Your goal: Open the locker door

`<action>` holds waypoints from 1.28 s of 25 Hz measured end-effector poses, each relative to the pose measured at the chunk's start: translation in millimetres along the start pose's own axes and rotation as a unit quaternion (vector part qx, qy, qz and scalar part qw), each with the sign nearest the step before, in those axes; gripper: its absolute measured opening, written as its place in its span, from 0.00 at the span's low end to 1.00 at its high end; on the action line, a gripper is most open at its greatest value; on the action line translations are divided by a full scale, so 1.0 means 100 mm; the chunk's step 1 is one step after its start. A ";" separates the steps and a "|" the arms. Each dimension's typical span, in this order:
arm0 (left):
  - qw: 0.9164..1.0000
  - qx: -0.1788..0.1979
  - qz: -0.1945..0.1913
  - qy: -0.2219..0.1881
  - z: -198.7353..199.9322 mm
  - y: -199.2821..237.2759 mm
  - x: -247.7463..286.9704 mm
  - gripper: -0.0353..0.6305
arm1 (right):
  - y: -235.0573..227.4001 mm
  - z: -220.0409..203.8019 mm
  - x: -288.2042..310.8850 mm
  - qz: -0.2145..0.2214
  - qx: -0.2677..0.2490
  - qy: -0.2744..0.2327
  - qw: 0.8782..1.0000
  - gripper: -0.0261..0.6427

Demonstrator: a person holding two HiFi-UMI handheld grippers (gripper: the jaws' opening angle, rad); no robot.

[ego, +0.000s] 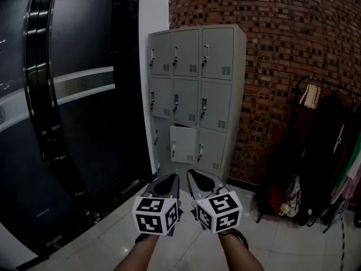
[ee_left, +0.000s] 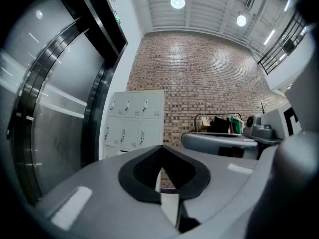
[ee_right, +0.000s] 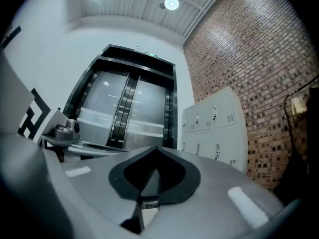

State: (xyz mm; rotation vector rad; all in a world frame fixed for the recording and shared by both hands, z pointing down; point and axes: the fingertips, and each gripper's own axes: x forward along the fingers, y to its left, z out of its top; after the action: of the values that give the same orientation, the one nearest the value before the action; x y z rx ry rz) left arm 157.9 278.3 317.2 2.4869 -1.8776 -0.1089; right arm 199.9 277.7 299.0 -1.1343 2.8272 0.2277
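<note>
We hold the left gripper and right gripper side by side, both clenched on nothing, above open tiled floor. The locker stands well ahead against the brick wall, with one lower locker door slightly ajar. The frame edge cuts off the clothes rack at right.

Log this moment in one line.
left gripper: shut, empty | right gripper: shut, empty | locker: ahead, untouched | one door: ajar

Left gripper, right gripper, jaws closed, empty
</note>
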 end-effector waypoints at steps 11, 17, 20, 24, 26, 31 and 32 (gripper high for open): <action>1.000 -0.006 -0.008 -0.024 0.26 0.46 0.74 0.06 | -0.40 0.08 0.73 0.003 -0.007 -0.013 1.000 0.04; 0.999 -0.020 -0.018 -0.030 0.27 1.05 1.31 0.06 | -0.58 -0.05 1.51 -0.004 -0.022 -0.006 1.000 0.04; 0.999 -0.016 -0.021 -0.031 0.35 1.38 1.59 0.06 | -0.66 -0.01 1.94 -0.006 -0.027 -0.010 1.000 0.04; 0.999 -0.009 -0.023 -0.031 0.47 1.81 1.93 0.06 | -0.77 0.02 2.48 -0.010 -0.033 -0.012 0.999 0.04; 0.999 -0.005 -0.025 -0.032 0.53 2.02 2.07 0.06 | -0.81 0.01 2.73 -0.013 -0.033 -0.013 0.999 0.04; 0.999 0.009 -0.033 -0.033 0.62 2.37 2.37 0.06 | -0.86 -0.02 3.21 -0.022 -0.041 -0.009 0.999 0.04; 0.999 0.012 -0.034 -0.034 0.62 2.41 2.43 0.06 | -0.88 -0.04 3.27 -0.024 -0.042 -0.008 0.999 0.04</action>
State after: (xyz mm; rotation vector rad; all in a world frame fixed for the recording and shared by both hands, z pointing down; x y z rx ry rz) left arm -11.4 -19.6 260.0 2.5959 -1.8278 -0.1755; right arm 24.9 -8.4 249.1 -1.2098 2.7973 0.3546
